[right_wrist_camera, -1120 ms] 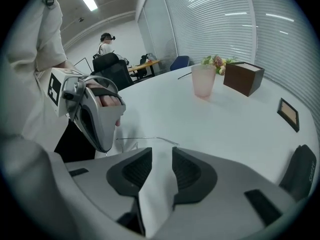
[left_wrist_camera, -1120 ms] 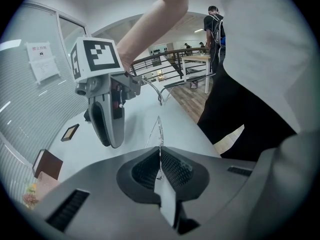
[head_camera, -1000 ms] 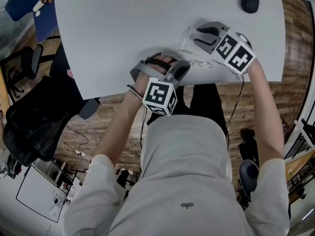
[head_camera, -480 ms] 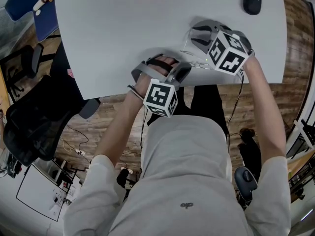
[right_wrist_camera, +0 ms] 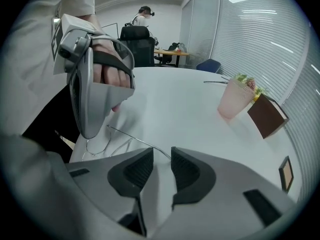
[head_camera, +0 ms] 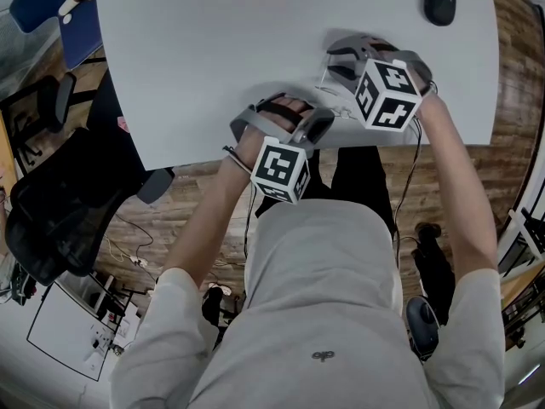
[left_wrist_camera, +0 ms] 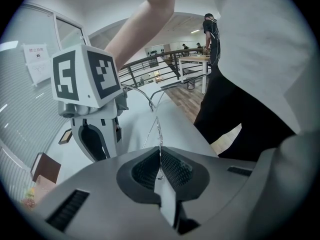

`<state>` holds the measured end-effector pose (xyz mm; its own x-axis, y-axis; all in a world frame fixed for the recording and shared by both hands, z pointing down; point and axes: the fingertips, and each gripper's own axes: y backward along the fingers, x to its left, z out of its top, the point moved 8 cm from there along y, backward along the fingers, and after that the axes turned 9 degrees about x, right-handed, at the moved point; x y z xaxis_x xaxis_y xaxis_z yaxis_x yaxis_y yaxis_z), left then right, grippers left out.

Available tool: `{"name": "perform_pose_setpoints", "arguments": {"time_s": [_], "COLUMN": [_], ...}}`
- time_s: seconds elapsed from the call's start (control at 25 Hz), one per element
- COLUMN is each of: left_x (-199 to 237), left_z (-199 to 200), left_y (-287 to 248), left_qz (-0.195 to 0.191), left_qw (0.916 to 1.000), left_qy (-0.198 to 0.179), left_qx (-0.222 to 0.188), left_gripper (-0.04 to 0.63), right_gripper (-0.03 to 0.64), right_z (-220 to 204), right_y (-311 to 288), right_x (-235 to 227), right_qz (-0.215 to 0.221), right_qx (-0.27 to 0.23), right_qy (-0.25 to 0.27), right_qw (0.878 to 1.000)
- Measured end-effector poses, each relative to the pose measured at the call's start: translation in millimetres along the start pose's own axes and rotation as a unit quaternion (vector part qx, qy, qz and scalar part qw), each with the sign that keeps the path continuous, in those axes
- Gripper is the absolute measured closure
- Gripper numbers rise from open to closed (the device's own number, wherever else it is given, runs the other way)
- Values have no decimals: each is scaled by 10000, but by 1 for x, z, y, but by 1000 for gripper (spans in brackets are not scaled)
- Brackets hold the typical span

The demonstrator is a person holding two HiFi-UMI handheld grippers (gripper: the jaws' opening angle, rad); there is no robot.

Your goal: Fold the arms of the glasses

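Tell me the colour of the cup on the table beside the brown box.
The cup is pale, translucent pink; it shows best in the right gripper view.

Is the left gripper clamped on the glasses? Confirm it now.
Yes: in the left gripper view, the left gripper has its jaws pressed together on the thin wire of the glasses.

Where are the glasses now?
Head view: the glasses sit at the table's near edge, right of centre, pinched in the left gripper, one arm between the right gripper's jaws, which have just been closing.
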<state>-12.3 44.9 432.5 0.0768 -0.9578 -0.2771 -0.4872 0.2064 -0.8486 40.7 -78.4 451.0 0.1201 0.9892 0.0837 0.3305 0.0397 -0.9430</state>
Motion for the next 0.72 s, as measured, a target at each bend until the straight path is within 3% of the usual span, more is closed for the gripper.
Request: {"name": "perform_pose_setpoints", "arguments": {"time_s": [0.28, 0.72], "left_x": [-2, 2], "left_z": [-2, -3], "left_y": [0, 1], "left_qz": [5, 73], "left_qw": [10000, 9998], "left_qy": [4, 155], "left_qx": [15, 64], "left_gripper": [571, 571], "right_gripper": [519, 545], "right_z": [4, -4], "right_y": [-2, 2], "right_x": [5, 4], "right_qz": [-20, -23], "right_qx": [112, 196], "right_qy": [434, 307], "right_qw": [9990, 9993]}}
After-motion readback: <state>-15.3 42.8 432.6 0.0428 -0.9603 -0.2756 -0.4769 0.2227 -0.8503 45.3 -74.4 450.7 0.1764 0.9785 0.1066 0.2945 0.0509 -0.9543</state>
